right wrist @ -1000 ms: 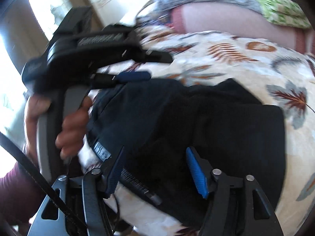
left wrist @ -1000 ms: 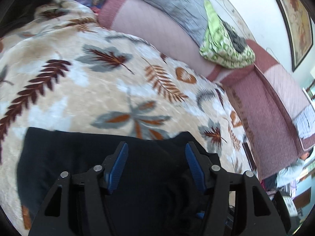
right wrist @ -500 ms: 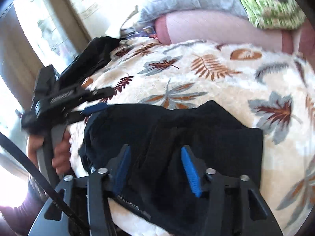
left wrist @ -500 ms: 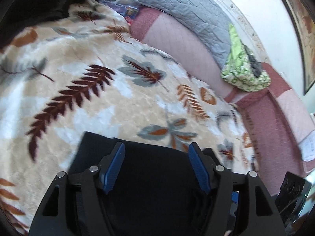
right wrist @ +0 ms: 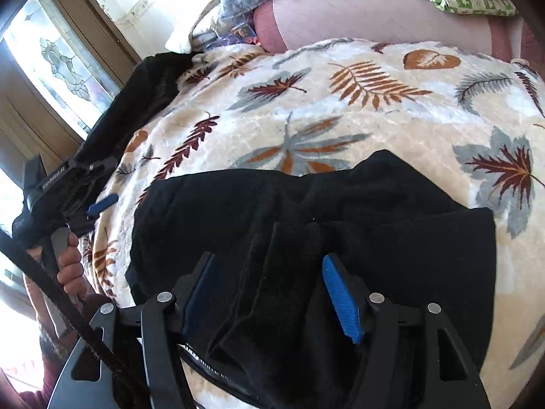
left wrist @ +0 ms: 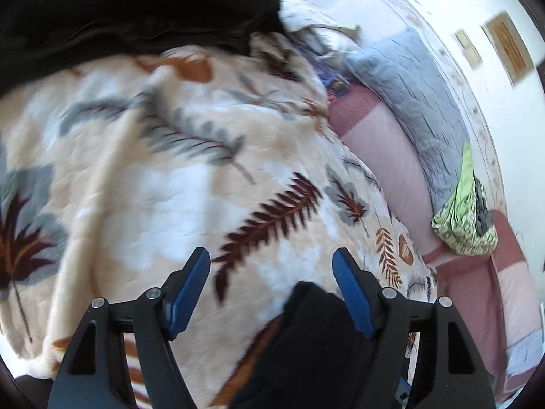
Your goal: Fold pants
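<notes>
The black pants (right wrist: 306,238) are lying folded in a compact bundle on the near part of the leaf-print blanket (right wrist: 357,109), with their far edge running roughly straight across and a small peak rising near its middle. Their right edge is stopping short of a maple-leaf print, and their left edge is curving back toward the bed's near side. Beyond the far edge, a wide stretch of blanket is lying bare up to the pink bolster (right wrist: 374,17) and the grey quilt (left wrist: 419,102). A second dark garment (left wrist: 119,10) is lying heaped at the blanket's far left corner, well apart from the pants.

The right tool (right wrist: 269,293) is hovering low over the near side of the bundle, its blue-padded fingers spread apart with folds of fabric between them but not pinched. The left tool (left wrist: 270,289) is pointing out over bare blanket, fingers spread wide and gripping nothing, with only a corner of the pants (left wrist: 306,341) showing beneath it. In the right wrist view the left hand (right wrist: 69,266) is holding that tool off the bed's left edge, near a window (right wrist: 58,61).
</notes>
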